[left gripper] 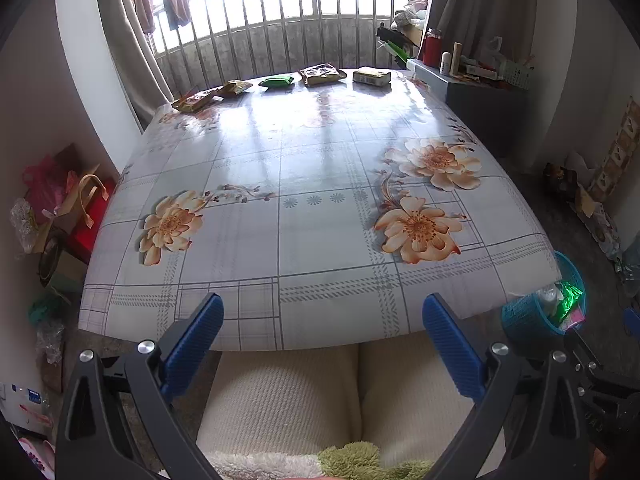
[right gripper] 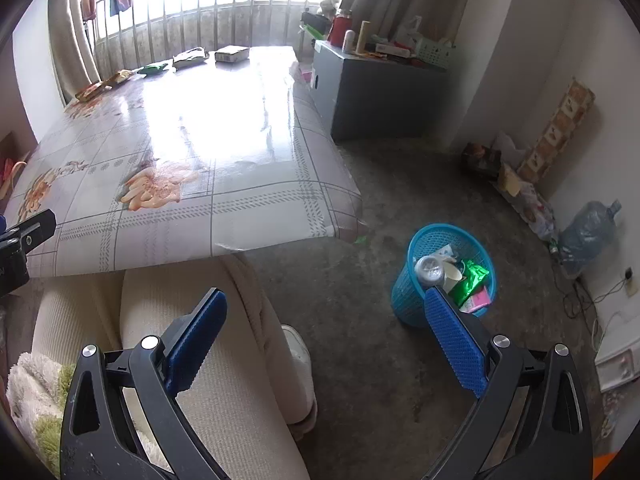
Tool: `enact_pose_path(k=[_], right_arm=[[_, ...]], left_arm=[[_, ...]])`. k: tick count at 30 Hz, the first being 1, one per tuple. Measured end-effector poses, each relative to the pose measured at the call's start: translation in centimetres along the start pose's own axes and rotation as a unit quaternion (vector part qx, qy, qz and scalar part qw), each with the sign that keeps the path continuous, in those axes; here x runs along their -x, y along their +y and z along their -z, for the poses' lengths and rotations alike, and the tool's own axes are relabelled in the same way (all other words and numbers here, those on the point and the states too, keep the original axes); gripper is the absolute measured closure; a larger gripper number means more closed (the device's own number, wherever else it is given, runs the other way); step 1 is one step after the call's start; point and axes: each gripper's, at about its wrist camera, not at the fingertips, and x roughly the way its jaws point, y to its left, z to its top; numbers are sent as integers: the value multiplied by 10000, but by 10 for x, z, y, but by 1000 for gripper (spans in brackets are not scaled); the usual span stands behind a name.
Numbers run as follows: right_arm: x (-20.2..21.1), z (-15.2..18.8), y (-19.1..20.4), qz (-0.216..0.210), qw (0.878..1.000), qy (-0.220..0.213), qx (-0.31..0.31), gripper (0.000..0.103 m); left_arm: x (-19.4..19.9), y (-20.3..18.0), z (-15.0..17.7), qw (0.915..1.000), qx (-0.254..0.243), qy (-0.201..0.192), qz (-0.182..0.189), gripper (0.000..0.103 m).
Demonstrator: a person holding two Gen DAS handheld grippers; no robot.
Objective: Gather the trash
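Several snack wrappers lie in a row along the far edge of the flowered table (left gripper: 320, 240): a yellow one (left gripper: 194, 101), another yellow one (left gripper: 237, 88), a green one (left gripper: 277, 81), a brown one (left gripper: 322, 74) and a pale box (left gripper: 372, 77). My left gripper (left gripper: 323, 308) is open and empty over the table's near edge. My right gripper (right gripper: 326, 304) is open and empty, low over the floor, left of a blue basket (right gripper: 412, 300) with trash in it. The basket also shows in the left wrist view (left gripper: 524, 320).
The person's legs in cream trousers (left gripper: 288, 396) are under the near table edge. A grey cabinet (right gripper: 380, 96) with clutter stands right of the table. Bags and boxes (left gripper: 60, 216) lie on the floor at left. A water jug (right gripper: 588, 236) stands by the right wall.
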Motion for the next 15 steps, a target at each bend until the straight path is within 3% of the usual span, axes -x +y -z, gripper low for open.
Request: enact_pose_path(k=[15], right_arm=[[0,1,1,-42,10000,9,14,8]], left_arm=[[1,3,0,10000,73,1,10,6]])
